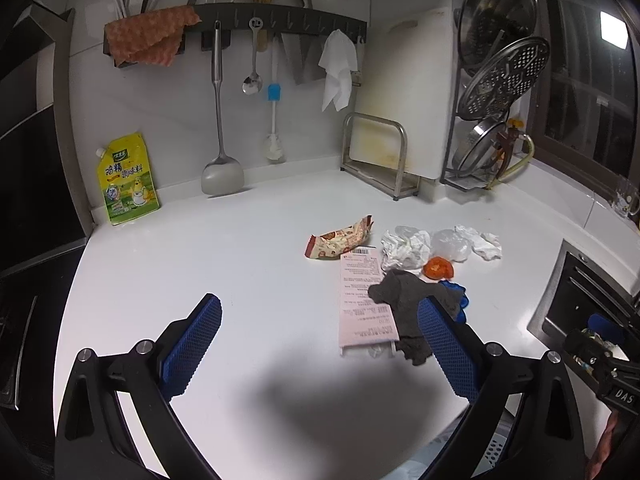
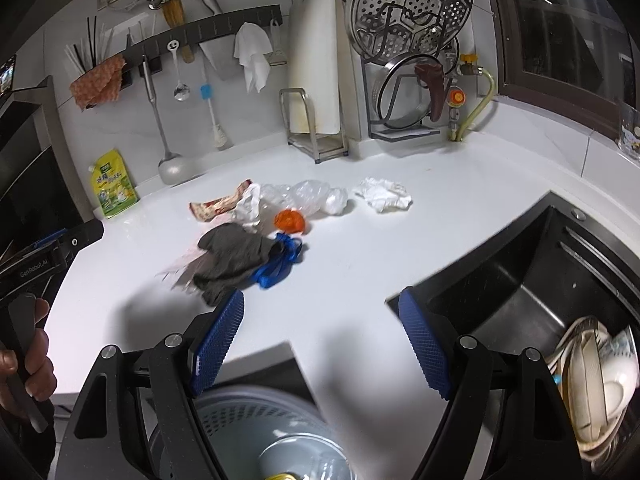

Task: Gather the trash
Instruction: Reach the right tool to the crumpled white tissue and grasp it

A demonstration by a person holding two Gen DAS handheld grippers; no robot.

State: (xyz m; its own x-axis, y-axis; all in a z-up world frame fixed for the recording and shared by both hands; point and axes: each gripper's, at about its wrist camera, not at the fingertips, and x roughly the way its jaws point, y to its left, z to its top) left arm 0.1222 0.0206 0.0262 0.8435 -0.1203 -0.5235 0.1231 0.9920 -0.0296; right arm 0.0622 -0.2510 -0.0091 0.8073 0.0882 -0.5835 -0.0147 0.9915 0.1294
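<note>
Trash lies in a cluster on the white counter (image 1: pixel 200 248): a snack wrapper (image 1: pixel 340 238), a pink receipt (image 1: pixel 362 304), a grey rag (image 1: pixel 408 300), orange peel (image 1: pixel 439 268), a blue strip (image 1: pixel 458 294), clear plastic (image 1: pixel 450 244) and crumpled white tissue (image 1: pixel 404 246). My left gripper (image 1: pixel 320 316) is open and empty, left of the rag. My right gripper (image 2: pixel 322 312) is open and empty, in front of the rag (image 2: pixel 232 258) and blue strip (image 2: pixel 280 264). A round bin (image 2: pixel 276 436) sits below the counter edge under the right gripper.
A sink (image 2: pixel 532 292) with dishes (image 2: pixel 592 376) lies at the right. A yellow seasoning pouch (image 1: pixel 126 180) leans on the back wall. A cutting board rack (image 1: pixel 378 156) and pot lid rack (image 1: pixel 492 120) stand at the back. Utensils hang on a rail (image 1: pixel 280 20).
</note>
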